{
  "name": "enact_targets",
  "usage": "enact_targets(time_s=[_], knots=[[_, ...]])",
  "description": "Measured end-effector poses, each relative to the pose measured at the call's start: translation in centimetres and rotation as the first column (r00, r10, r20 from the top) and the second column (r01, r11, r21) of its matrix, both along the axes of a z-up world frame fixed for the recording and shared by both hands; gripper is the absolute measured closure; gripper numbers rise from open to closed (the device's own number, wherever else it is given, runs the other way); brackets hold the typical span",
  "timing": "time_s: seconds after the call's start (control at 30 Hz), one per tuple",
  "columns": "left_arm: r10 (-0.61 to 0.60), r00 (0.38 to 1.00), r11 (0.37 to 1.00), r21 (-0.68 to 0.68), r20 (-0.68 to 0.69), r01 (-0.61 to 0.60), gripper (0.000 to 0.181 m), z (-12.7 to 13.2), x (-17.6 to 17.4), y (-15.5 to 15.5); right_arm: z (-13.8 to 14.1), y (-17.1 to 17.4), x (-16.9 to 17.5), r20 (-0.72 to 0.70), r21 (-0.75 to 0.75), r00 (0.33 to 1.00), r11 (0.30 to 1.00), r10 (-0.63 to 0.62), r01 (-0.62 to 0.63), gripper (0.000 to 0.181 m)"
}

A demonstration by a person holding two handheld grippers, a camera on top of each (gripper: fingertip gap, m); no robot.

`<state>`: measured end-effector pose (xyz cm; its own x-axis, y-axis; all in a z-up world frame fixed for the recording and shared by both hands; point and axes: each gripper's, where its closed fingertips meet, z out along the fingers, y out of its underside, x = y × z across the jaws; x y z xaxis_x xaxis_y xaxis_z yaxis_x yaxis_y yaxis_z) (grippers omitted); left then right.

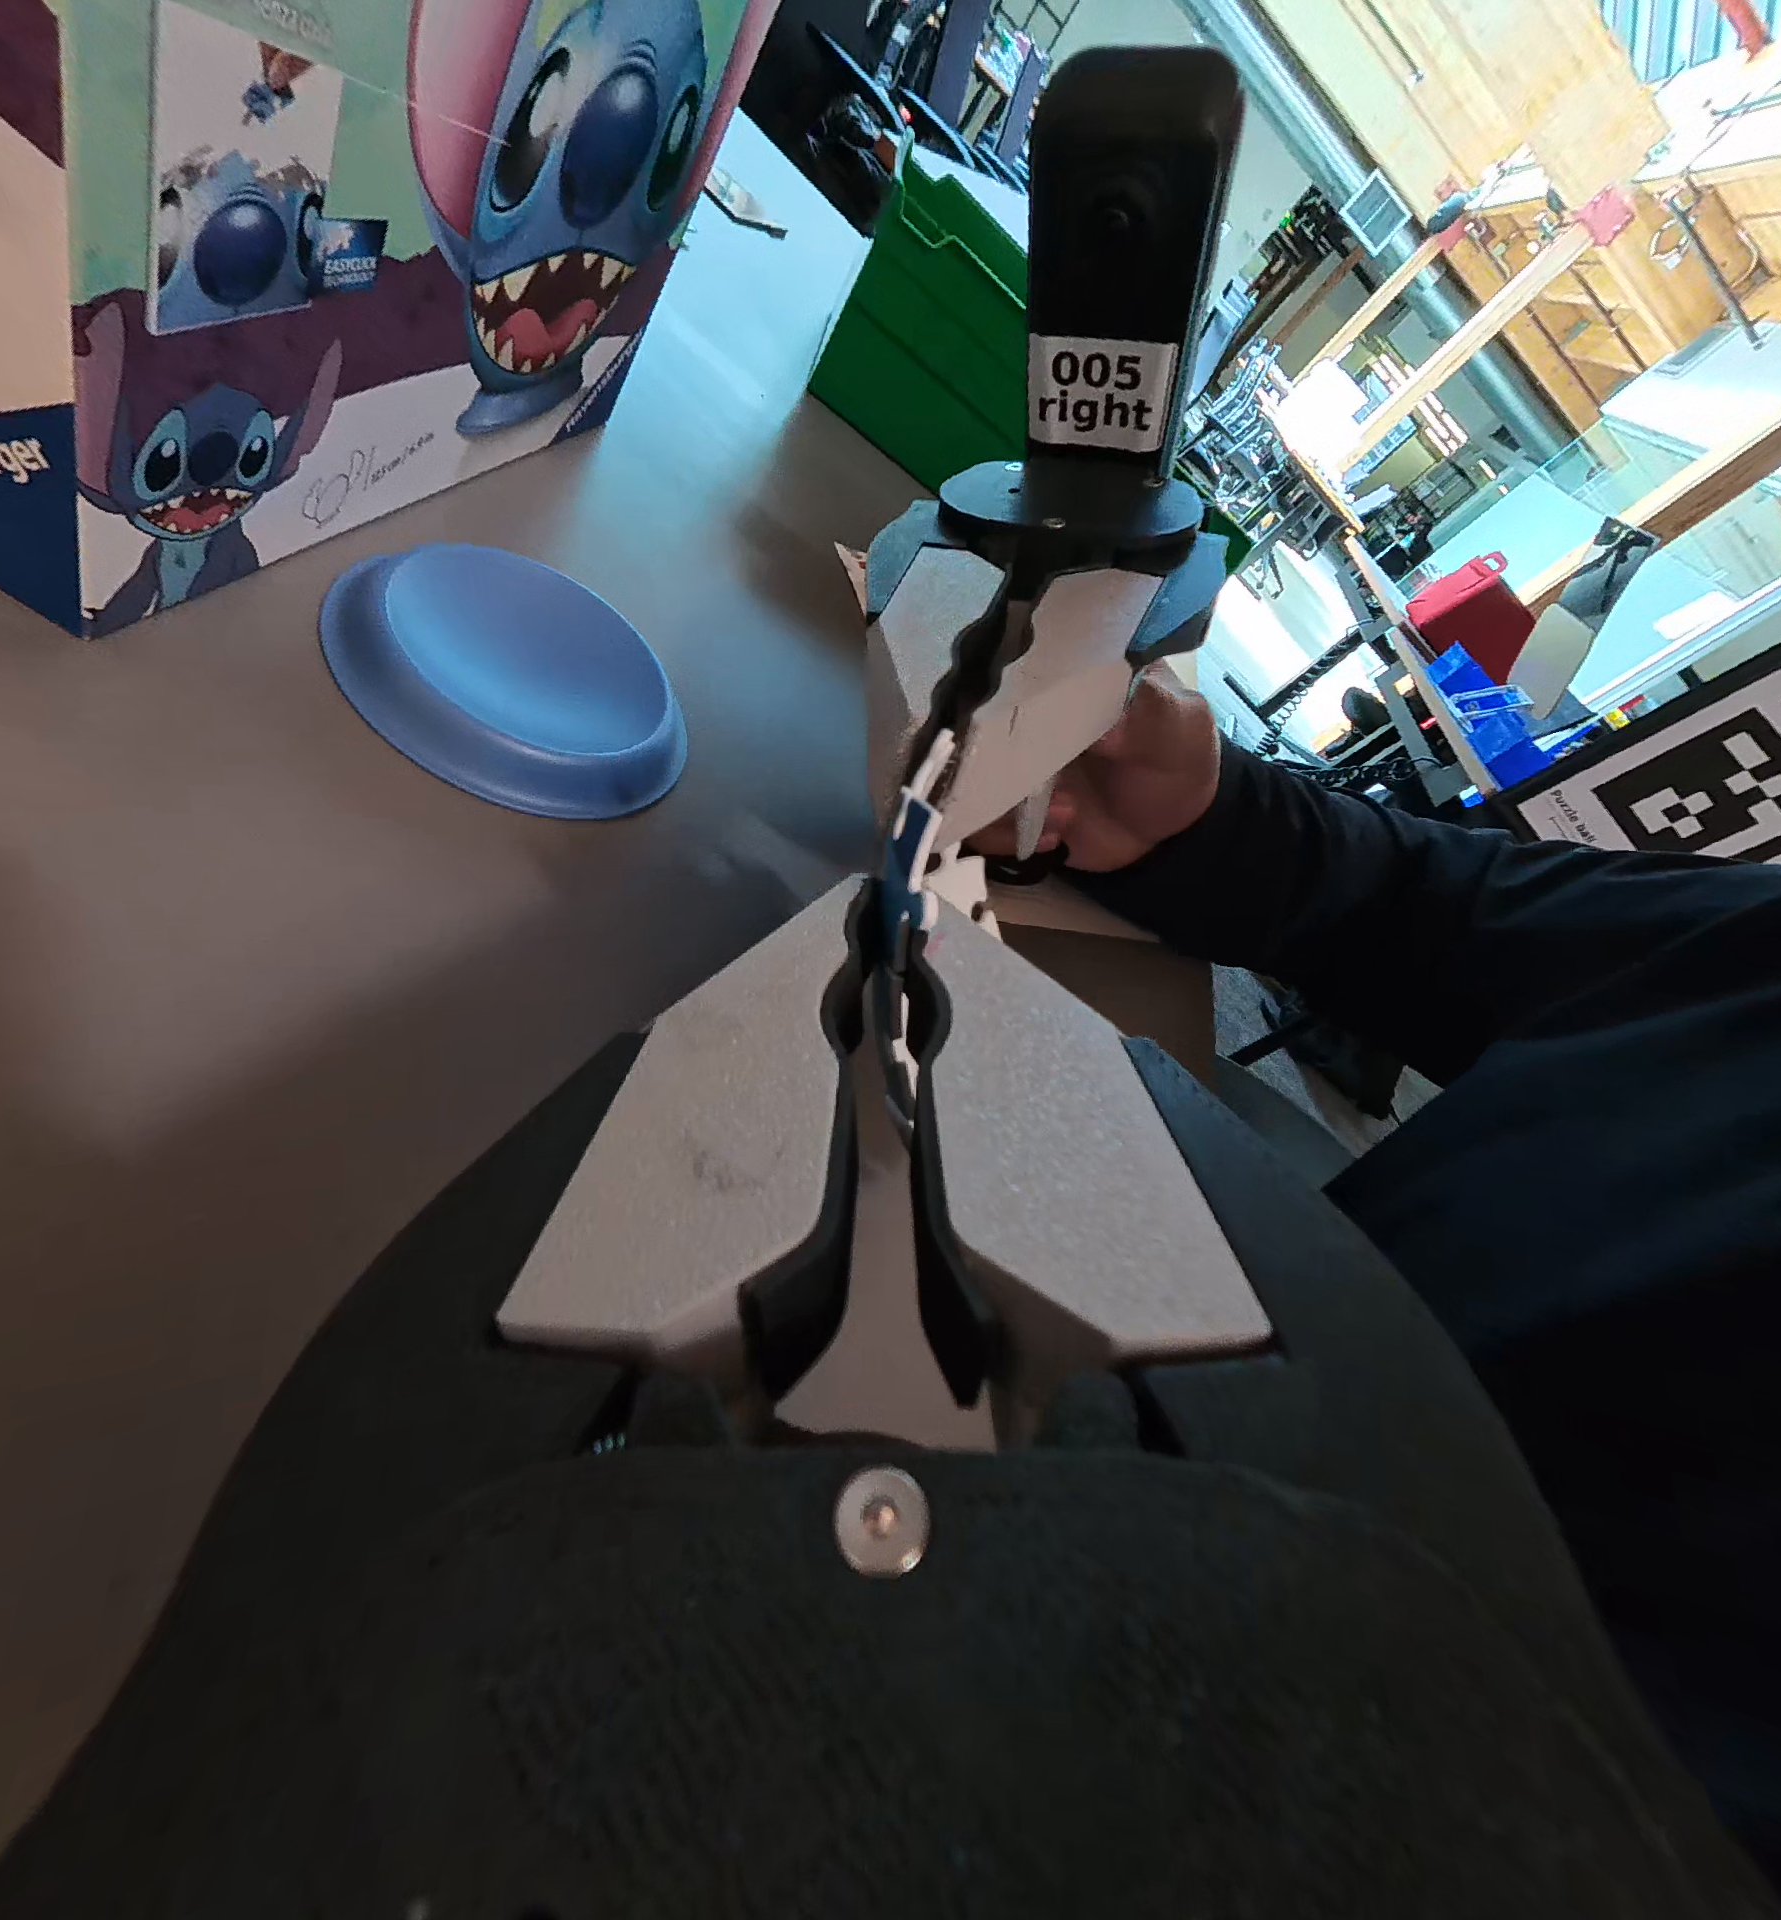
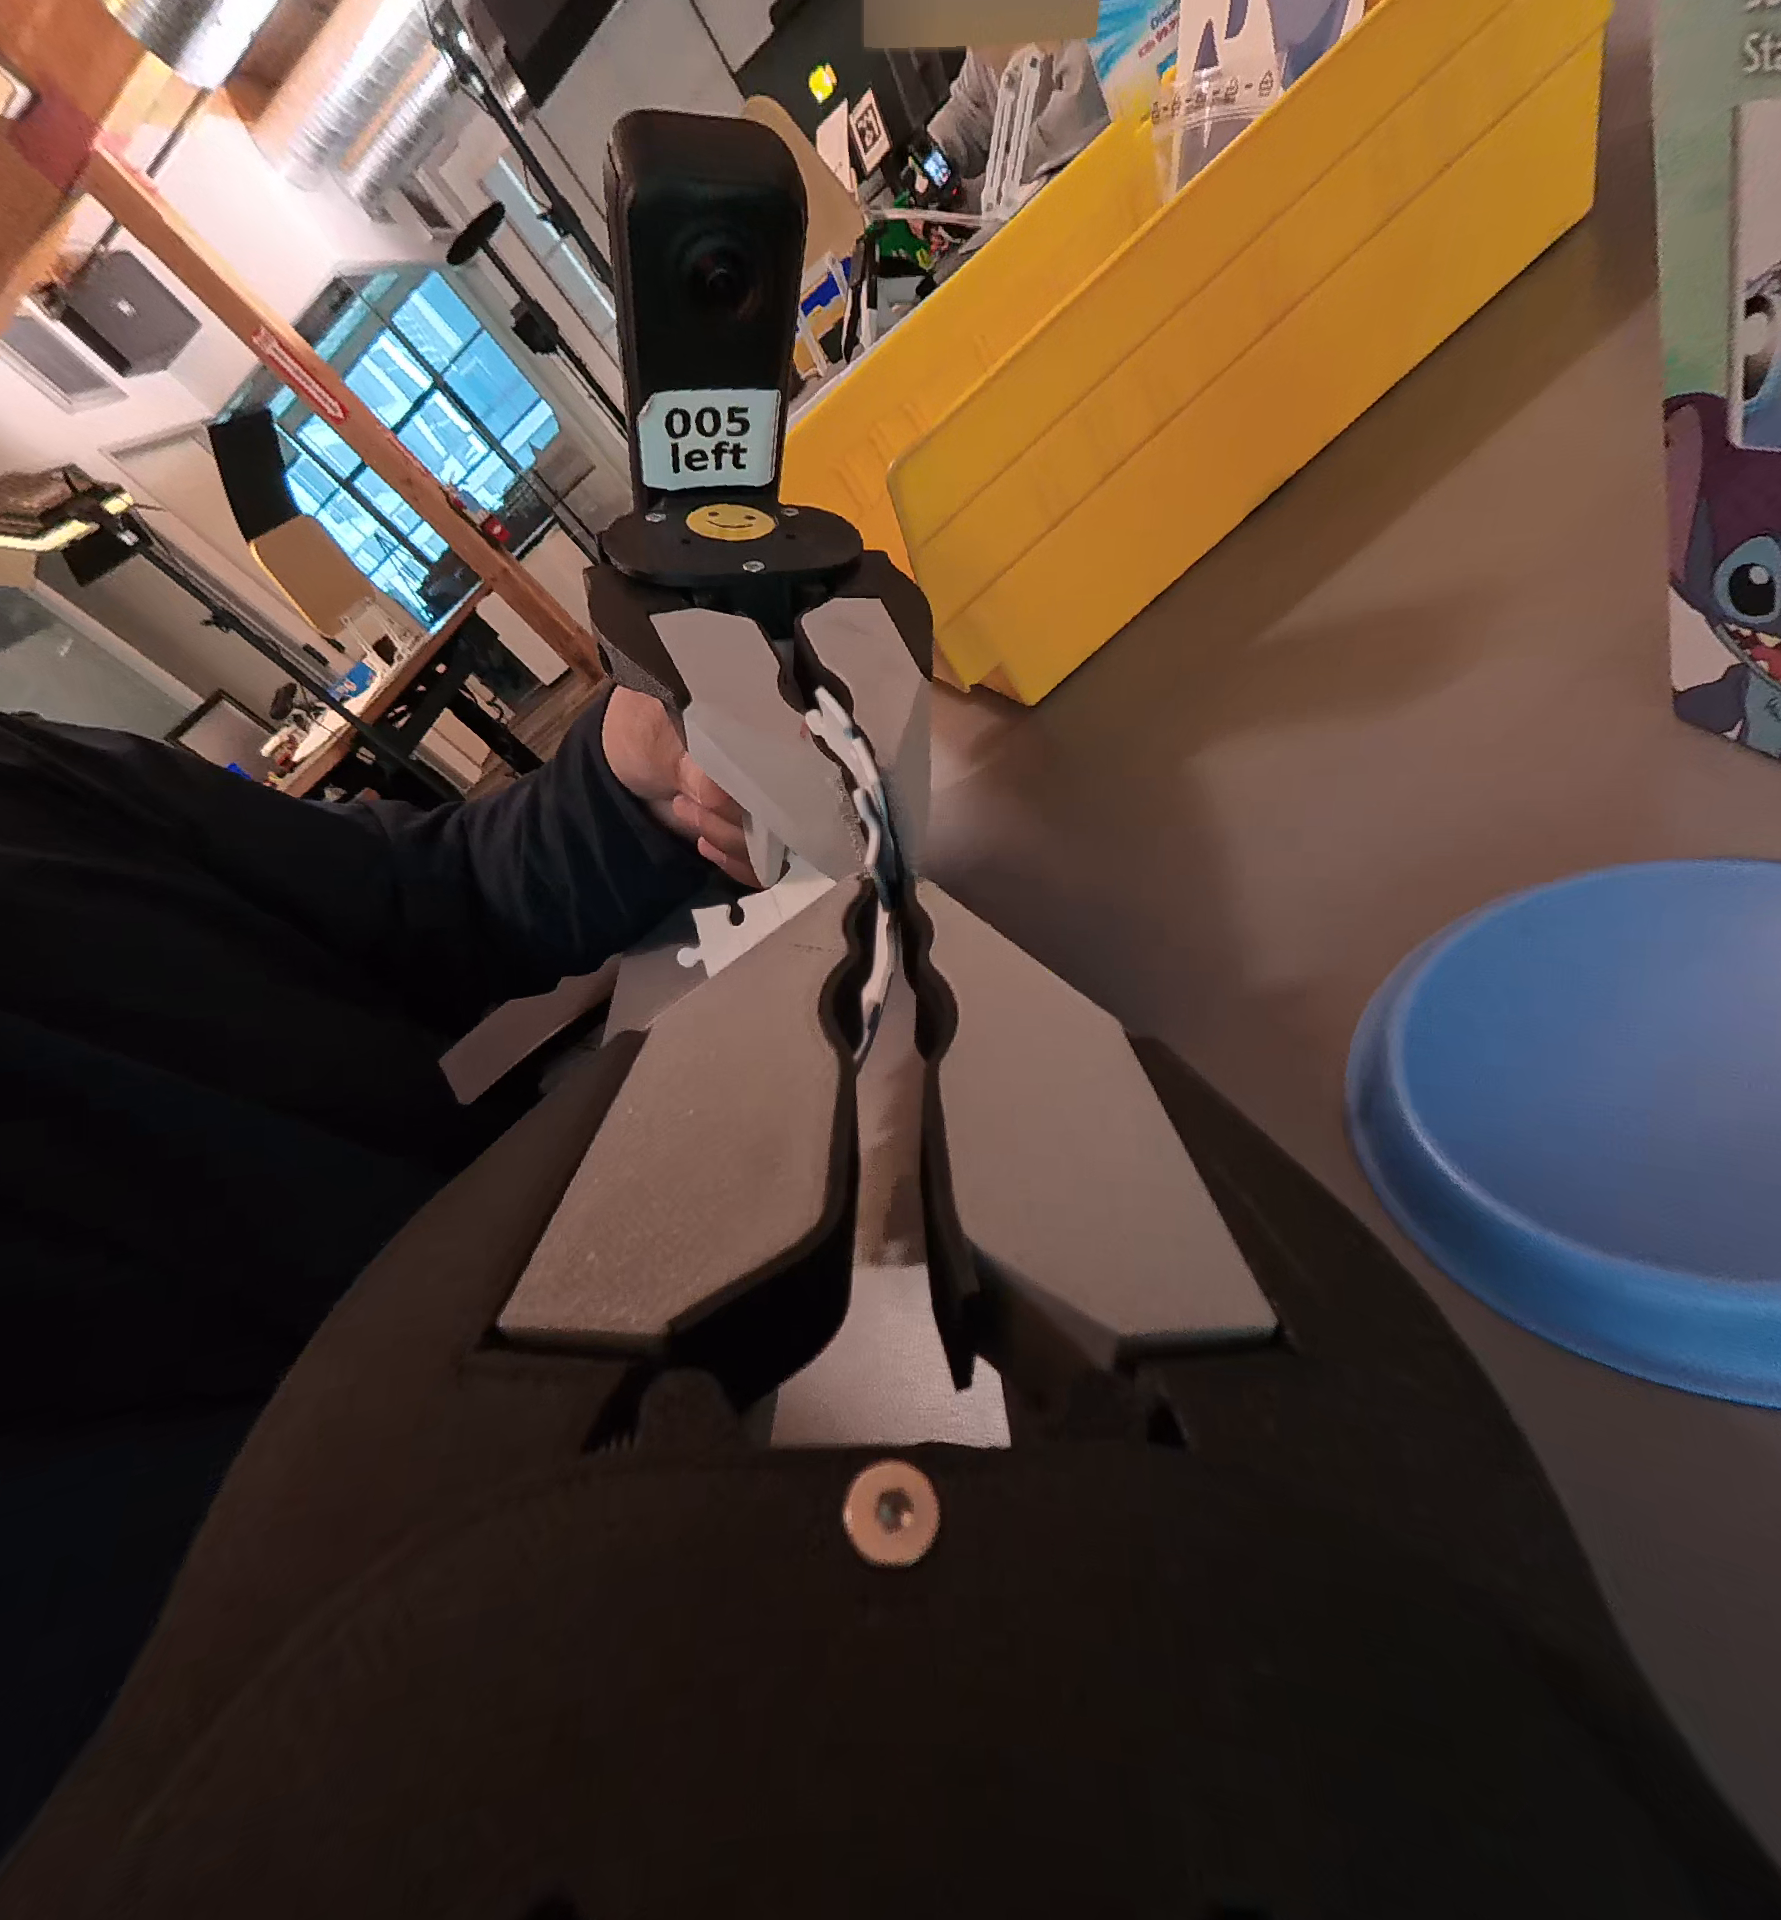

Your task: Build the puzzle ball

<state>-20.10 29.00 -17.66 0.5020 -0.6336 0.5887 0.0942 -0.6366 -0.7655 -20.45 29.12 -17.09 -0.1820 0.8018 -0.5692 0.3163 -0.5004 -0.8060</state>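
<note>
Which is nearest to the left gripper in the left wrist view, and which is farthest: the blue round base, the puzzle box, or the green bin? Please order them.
From the left gripper, which is shut on puzzle pieces:
1. Blue round base, on the table ahead to the left.
2. Puzzle box, standing behind the base, far left.
3. Green bin, beyond the table's far edge, ahead.

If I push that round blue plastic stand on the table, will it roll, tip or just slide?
The round blue plastic stand sits flat on a wide flared rim, so it will probably slide, not roll or tip. It looks like a low, thin moulding, so likely light. The smooth grey table suggests little grip.
</note>
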Motion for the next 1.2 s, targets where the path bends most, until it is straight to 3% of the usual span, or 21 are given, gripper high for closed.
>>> enact_targets(time_s=[0.23, 0.53, 0.8, 0.9, 1.17, 1.2], knots=[[-0.005, 1.000, 1.000, -0.006, -0.006, 0.005, 0.181, -0.1, 0.1, -0.1, -0.2, 0.0, 0.1, -0.007, -0.060, 1.000, 0.998, 0.017, -0.017, 0.181], [0.011, 1.000, 1.000, -0.012, -0.012, -0.011, 0.181, -0.6, -0.1, 0.4, -0.7, 0.5, -0.1, 0.023, 0.023, 0.999, 0.999, -0.041, 0.041, 0.181], [0.013, 0.998, 0.999, 0.036, -0.068, -0.011, 0.181, -0.4, -0.1, 0.5, -0.6, 0.5, 0.3, 0.014, -0.014, 0.999, 0.999, -0.033, 0.034, 0.165], [-0.021, 0.995, 1.000, -0.008, -0.093, 0.020, 0.181, -1.2, 0.0, 0.3, -0.7, 1.1, 0.7, 0.021, -0.041, 0.999, 0.999, -0.033, 0.033, 0.159], [-0.109, 0.975, 0.992, -0.091, -0.193, 0.093, 0.181, -3.3, 0.9, -0.5, -2.4, -0.1, 0.7, 0.129, 0.028, 0.992, 1.000, 0.009, -0.013, 0.180], [-0.095, 0.973, 0.992, -0.096, -0.209, 0.076, 0.172, -3.5, 0.8, -0.4, -2.5, -0.2, 0.7, 0.139, 0.030, 0.990, 0.999, 0.009, -0.013, 0.180]])
